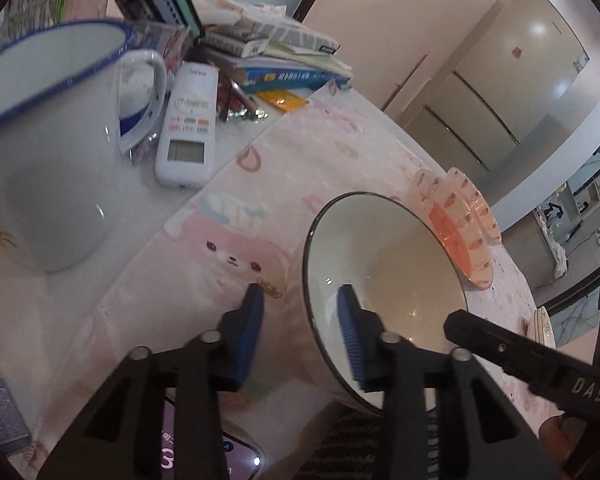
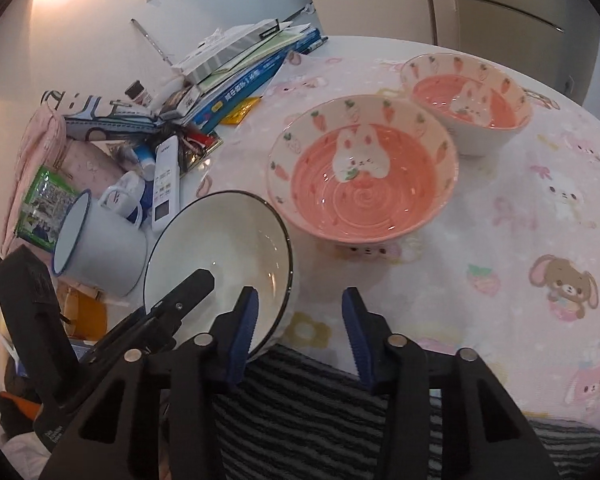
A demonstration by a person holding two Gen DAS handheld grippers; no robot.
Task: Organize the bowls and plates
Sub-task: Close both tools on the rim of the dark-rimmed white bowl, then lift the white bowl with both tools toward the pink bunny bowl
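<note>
A white bowl with a dark rim sits tilted at the near table edge. My left gripper is open, straddling the bowl's near rim: one blue pad is inside, one outside. My right gripper is open and empty, just right of the white bowl; its left finger is close to the bowl's wall. A large pink rabbit bowl stands beyond, and a smaller pink rabbit bowl behind it. A stack of small plates lies at the table's right edge.
A white enamel mug stands left of the white bowl. A remote control, books and clutter fill the far left. A phone lies at the near edge. The pink tablecloth covers the table.
</note>
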